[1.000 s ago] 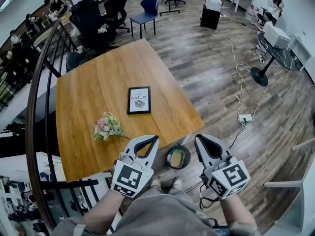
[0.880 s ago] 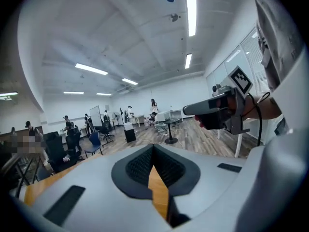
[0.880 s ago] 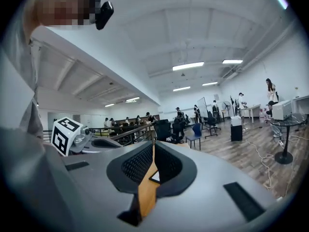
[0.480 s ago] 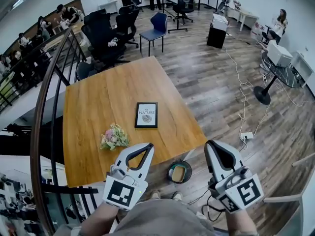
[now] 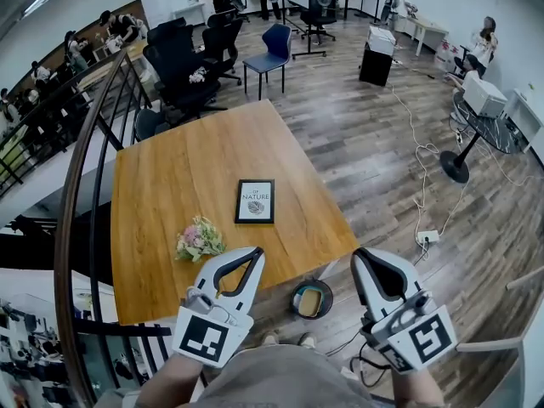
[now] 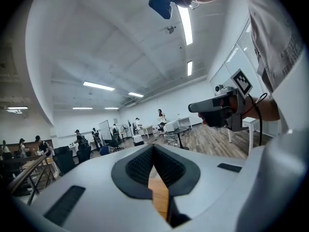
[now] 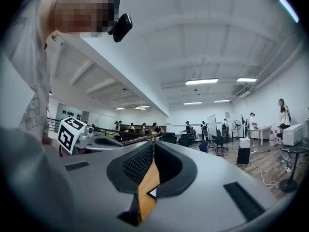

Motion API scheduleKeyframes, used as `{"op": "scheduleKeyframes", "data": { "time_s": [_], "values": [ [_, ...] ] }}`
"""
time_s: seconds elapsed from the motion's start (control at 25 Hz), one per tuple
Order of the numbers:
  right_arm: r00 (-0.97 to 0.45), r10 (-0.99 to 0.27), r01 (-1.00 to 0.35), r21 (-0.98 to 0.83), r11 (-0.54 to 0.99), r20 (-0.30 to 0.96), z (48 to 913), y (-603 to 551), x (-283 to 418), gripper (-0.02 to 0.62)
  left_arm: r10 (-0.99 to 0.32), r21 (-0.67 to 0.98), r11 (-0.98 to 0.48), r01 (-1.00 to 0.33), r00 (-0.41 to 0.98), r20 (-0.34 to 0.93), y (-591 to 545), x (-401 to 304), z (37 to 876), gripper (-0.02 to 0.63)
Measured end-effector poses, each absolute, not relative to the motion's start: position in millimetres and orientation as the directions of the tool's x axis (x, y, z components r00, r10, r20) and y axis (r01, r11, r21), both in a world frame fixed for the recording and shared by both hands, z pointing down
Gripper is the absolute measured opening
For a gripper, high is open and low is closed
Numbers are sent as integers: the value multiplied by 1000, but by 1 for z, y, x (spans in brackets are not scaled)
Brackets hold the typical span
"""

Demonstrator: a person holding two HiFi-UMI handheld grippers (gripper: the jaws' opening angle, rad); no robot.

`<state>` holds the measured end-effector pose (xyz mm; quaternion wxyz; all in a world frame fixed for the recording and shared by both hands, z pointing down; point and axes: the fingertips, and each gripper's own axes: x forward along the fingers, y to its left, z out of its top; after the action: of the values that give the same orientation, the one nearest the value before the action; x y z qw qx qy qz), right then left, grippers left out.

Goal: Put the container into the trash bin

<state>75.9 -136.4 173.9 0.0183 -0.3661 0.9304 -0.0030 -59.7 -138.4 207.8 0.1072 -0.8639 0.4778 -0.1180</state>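
1. The person stands at the near edge of the wooden table (image 5: 170, 177), a gripper in each hand, both held up at about waist height.
2. The left gripper (image 5: 257, 252) has its jaws closed tip to tip, with nothing between them; through the slot below the tips its own view shows only table wood.
3. The right gripper (image 5: 360, 253) is the same: jaws together at the tips and empty.
4. The trash bin (image 5: 295, 294), round and dark, sits on the plank floor just off the table's near corner, between the two grippers in the head view.
5. The container (image 5: 308, 299) lies inside the bin. It looks like a tan, squarish tub, though it is too small from here to say more.
6. On the table, a framed picture (image 5: 255, 201) lies flat near the middle, and a small bunch of flowers (image 5: 198, 239) lies near the front edge, well apart from the frame.
7. A curved dark railing (image 5: 81, 194) runs along the table's left side, and a blue chair (image 5: 274, 41) stands beyond its far end.
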Motion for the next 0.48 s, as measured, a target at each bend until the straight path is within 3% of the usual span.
{"op": "scheduleKeyframes", "data": {
  "time_s": [0.48],
  "values": [
    [-747, -665, -665, -29, 747, -8, 180, -140, 82, 38, -856, -295, -513, -806, 505, 109, -137, -53, 209, 14]
  ]
}}
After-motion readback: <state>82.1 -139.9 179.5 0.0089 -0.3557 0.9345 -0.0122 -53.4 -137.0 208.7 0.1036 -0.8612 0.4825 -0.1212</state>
